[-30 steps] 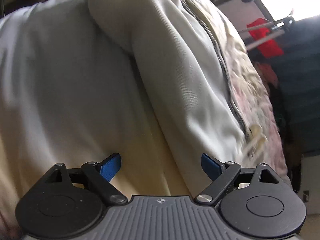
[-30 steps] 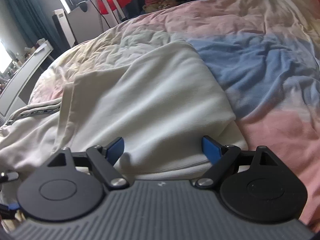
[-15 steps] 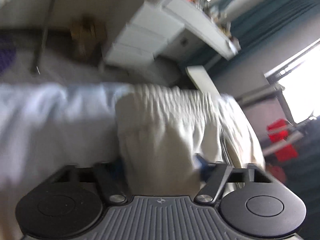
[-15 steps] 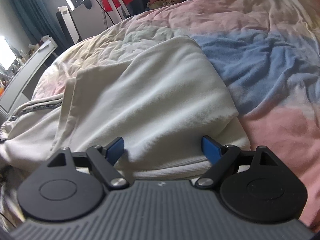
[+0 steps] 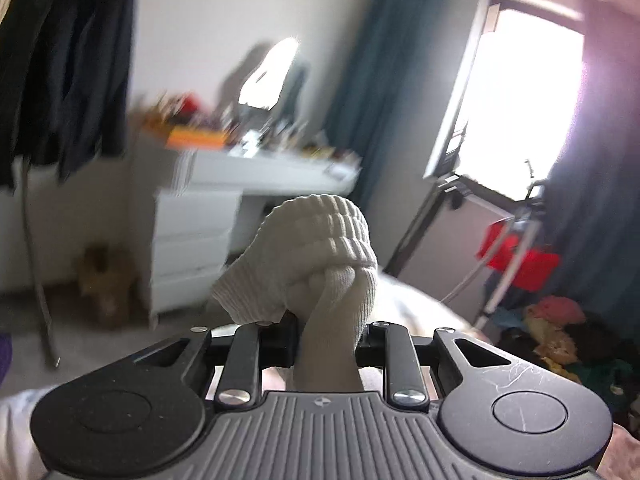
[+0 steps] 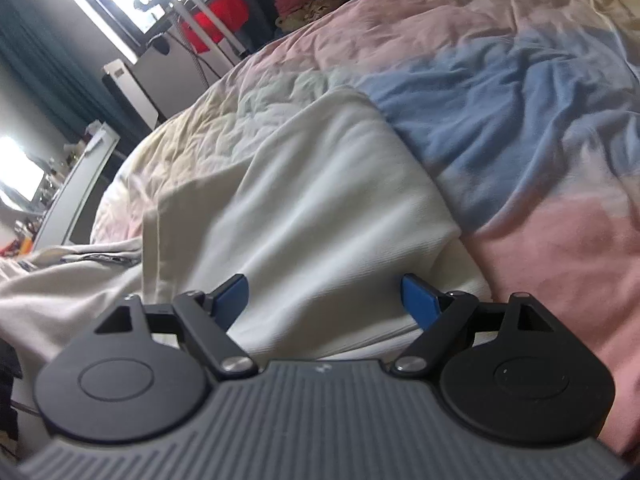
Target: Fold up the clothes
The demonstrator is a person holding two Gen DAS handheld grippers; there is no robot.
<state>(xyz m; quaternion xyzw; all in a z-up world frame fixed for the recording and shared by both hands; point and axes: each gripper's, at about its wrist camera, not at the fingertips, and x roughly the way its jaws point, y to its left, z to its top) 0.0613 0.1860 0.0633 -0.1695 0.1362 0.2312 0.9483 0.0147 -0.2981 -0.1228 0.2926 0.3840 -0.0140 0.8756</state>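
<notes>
A cream garment (image 6: 312, 216) lies partly folded on the bed, its folded body just beyond my right gripper (image 6: 326, 298), which is open and low over its near edge. The garment's loose part with a dark striped trim (image 6: 100, 258) trails off to the left. In the left wrist view my left gripper (image 5: 328, 336) is shut on the garment's ribbed cream cuff (image 5: 316, 256), bunched up and lifted high, with the room behind it. The left fingertips are hidden by the cloth.
The bed cover (image 6: 520, 92) is pink, blue and pale yellow, rumpled. A white dresser (image 5: 208, 220) with clutter stands by the wall, dark clothes (image 5: 64, 60) hang at left, and a red item on a metal rack (image 5: 516, 256) stands by the bright window. Clothes lie piled on the floor (image 5: 560, 328).
My left gripper went from open over the cream cloth to shut on the ribbed cuff and swung upward, so its view now faces the room. The right gripper tilted slightly and stayed open.
</notes>
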